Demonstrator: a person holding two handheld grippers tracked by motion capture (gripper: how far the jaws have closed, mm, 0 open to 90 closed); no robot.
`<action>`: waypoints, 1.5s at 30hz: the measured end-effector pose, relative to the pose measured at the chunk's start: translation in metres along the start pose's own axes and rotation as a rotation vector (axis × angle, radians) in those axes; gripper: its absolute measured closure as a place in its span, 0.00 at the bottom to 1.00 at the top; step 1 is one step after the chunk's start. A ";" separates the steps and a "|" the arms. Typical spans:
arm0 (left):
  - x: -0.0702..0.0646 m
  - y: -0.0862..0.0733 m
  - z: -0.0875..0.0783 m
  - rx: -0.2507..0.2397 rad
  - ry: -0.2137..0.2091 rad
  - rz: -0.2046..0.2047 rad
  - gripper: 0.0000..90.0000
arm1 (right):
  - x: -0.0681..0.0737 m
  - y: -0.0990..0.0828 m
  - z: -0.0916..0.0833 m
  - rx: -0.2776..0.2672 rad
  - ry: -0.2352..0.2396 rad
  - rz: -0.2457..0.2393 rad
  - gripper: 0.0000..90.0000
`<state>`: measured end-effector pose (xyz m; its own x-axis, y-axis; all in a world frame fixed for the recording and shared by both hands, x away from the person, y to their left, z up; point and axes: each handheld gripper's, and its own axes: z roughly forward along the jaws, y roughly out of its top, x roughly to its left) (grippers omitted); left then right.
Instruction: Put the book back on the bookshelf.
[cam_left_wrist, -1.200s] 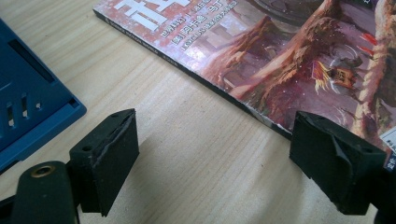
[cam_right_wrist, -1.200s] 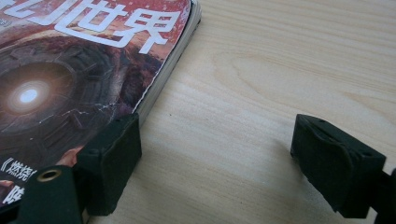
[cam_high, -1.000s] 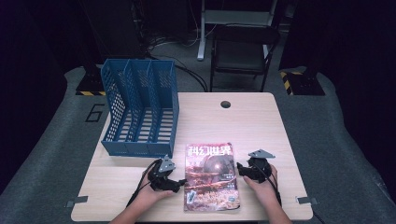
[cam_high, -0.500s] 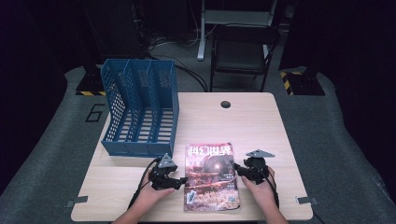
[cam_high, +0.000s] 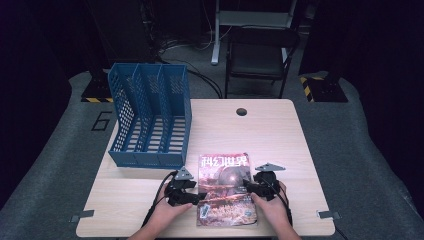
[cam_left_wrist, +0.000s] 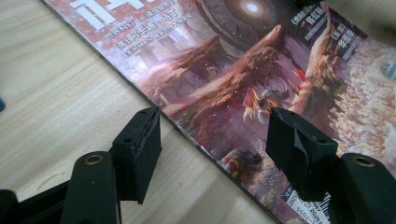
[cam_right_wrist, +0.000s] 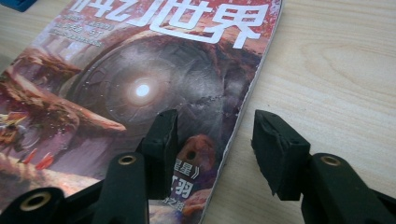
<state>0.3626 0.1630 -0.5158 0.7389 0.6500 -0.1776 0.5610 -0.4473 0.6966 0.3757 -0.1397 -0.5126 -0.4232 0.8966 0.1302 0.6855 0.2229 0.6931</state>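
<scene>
A magazine (cam_high: 225, 187) with a reddish sci-fi cover and white Chinese title lies flat near the table's front edge. My left gripper (cam_high: 199, 196) is at its left edge. In the left gripper view (cam_left_wrist: 215, 121) one jaw rests over bare wood and the other over the cover (cam_left_wrist: 280, 56), with the edge between them; these jaws have just been closing. My right gripper (cam_high: 248, 186) is at the right edge. In the right gripper view (cam_right_wrist: 215, 122) one jaw is over the cover (cam_right_wrist: 140, 70) and one over wood; its jaws have just been opening slightly. No pad presses on the magazine.
A blue three-slot file holder (cam_high: 150, 120) stands on the light wooden table (cam_high: 280, 135) at the back left, close behind the left gripper. A round cable hole (cam_high: 241, 111) is at the table's far edge. A dark chair (cam_high: 260, 55) stands beyond it.
The right gripper has crept a little left, onto the magazine's right edge. The left gripper and the magazine have stayed where they were.
</scene>
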 end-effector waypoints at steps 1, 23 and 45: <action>-0.001 0.000 0.001 0.000 0.009 0.012 0.39 | -0.001 0.000 0.001 -0.003 0.001 0.012 0.54; -0.016 -0.002 0.010 -0.009 0.043 0.077 0.32 | 0.004 -0.002 0.003 -0.006 0.042 0.082 0.56; -0.021 -0.011 0.006 -0.034 0.055 0.078 0.33 | 0.013 -0.006 -0.003 0.022 -0.002 0.112 0.56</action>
<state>0.3432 0.1499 -0.5238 0.7575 0.6474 -0.0843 0.4892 -0.4773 0.7300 0.3640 -0.1301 -0.5131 -0.3418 0.9172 0.2045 0.7412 0.1294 0.6587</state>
